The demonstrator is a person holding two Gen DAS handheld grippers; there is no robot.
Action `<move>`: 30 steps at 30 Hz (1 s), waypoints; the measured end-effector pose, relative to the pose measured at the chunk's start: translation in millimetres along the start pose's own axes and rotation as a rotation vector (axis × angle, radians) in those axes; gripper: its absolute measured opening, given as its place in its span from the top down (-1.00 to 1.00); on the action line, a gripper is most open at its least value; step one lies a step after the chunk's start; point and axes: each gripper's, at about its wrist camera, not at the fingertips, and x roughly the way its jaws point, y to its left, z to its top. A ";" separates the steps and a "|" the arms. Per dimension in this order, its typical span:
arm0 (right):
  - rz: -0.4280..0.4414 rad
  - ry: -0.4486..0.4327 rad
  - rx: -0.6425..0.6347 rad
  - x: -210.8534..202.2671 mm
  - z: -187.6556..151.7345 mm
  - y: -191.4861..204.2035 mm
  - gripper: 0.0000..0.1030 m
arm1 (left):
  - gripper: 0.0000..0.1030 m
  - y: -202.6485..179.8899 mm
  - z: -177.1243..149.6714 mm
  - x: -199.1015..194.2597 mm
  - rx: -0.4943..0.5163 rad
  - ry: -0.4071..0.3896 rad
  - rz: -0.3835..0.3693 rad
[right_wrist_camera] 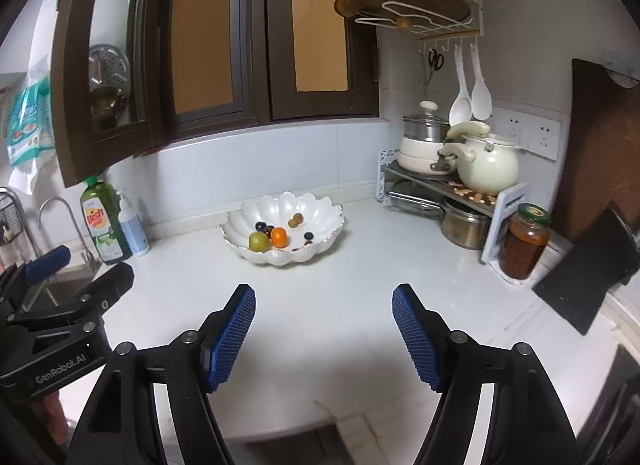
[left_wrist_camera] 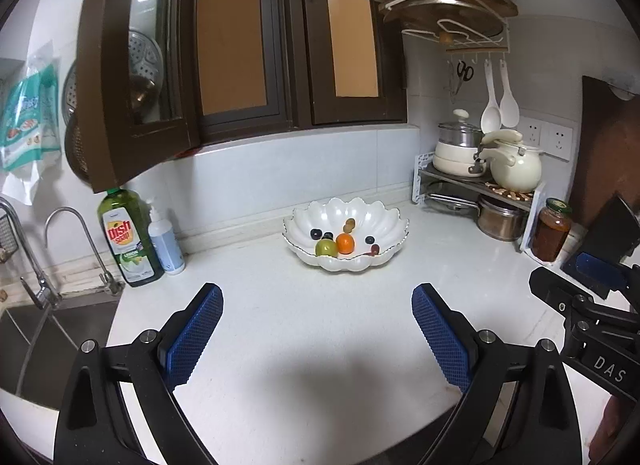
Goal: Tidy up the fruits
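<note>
All visible fruits (left_wrist_camera: 345,243) sit in the bowl (left_wrist_camera: 384,217) near the desk's (left_wrist_camera: 280,317) back edge; both grippers' jaws gape wide, empty.

black frames | blue textured fingers (left_wrist_camera: 196,335) | silver screws | lettering perhaps "DAS"

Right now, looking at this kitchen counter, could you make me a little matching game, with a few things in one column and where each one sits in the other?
Things:
1. orange fruit
2. dish soap bottle
3. brown jar
4. cream pot

Places:
A. on top of the metal rack
B. beside the sink tap
C. inside the white scalloped bowl
D. on the counter, at the rack's right end

Pairs: 1-C, 2-B, 3-D, 4-A
</note>
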 end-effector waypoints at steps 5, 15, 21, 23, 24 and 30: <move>-0.003 -0.016 -0.002 -23.2 -10.4 -2.1 -0.40 | -0.88 -1.8 -7.2 -25.4 0.001 -0.032 0.008; -0.006 -0.053 -0.028 -55.2 -21.2 -0.4 -0.40 | -0.92 0.2 -17.0 -60.4 0.001 -0.069 0.025; 0.013 -0.059 -0.025 -62.9 -24.6 1.2 -0.40 | -0.97 1.6 -20.1 -66.9 -0.009 -0.066 0.016; 0.015 -0.058 -0.025 -64.6 -26.3 2.7 -0.40 | -0.98 2.0 -21.4 -68.1 -0.010 -0.064 0.012; 0.015 -0.059 -0.028 -65.4 -26.8 3.3 -0.40 | -0.98 2.4 -22.0 -68.8 -0.008 -0.063 0.012; 0.011 -0.060 -0.032 -69.3 -30.1 6.9 -0.40 | -0.98 3.7 -24.7 -75.5 -0.009 -0.067 0.019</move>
